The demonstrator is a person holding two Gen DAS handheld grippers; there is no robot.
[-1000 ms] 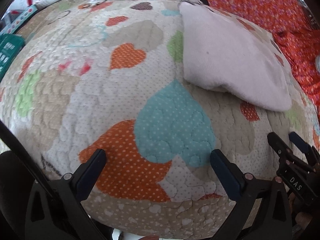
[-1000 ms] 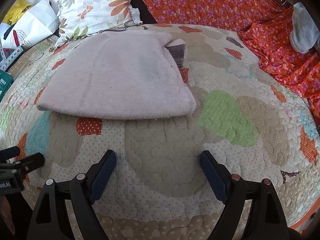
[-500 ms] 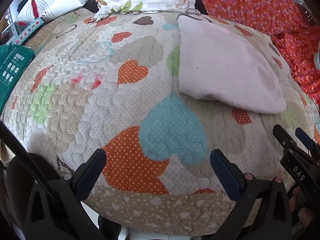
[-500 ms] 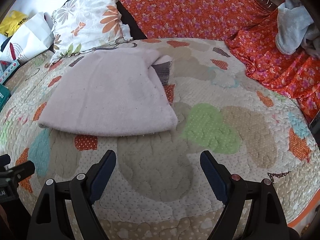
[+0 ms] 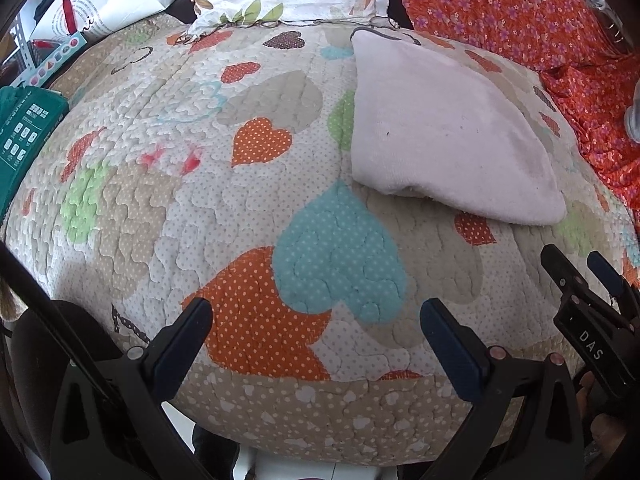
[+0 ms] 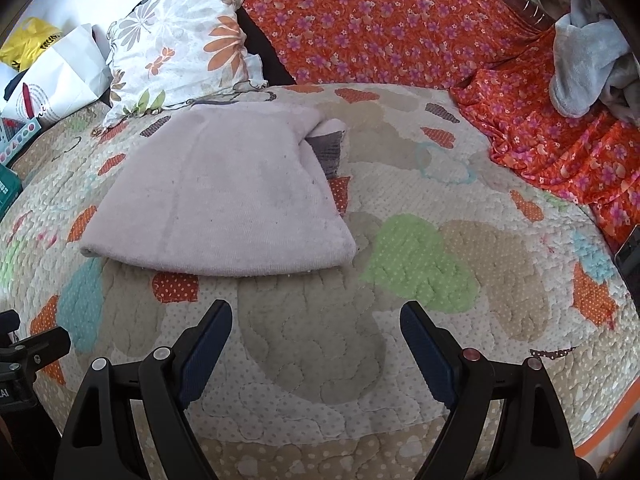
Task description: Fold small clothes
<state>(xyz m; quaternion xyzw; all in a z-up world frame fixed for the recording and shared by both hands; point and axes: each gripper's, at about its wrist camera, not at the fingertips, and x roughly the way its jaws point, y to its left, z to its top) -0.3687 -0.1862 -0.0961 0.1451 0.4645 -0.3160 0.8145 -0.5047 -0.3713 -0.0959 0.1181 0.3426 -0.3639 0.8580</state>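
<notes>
The heart-patterned quilt covered a rounded surface whose near edge fell away at 6 o'clock in both wrist views, with a pale floor strip visible below it in the left wrist view. Open quilt lay beneath and ahead of both tools. The left gripper hung with its jaws spread wide and nothing between them, over an orange and a teal heart. The right gripper likewise stood wide open and empty, over a beige patch. The folded pale pink garment lay flat on the quilt, clear of both grippers: at about 1 o'clock from the left gripper and at about 11 o'clock from the right gripper, its folded edge facing the latter. A grey ribbed piece protruded from under the garment's far right corner. The right gripper's fingers appeared at 4 o'clock in the left wrist view, and the left tool's black frame at 8 o'clock in the right wrist view. Beyond the garment, a floral pillow rested at 11 o'clock, an orange flowered cloth from 12 to 3 o'clock bearing a grey-blue heap of fabric, and a white paper bag at 10 o'clock.
</notes>
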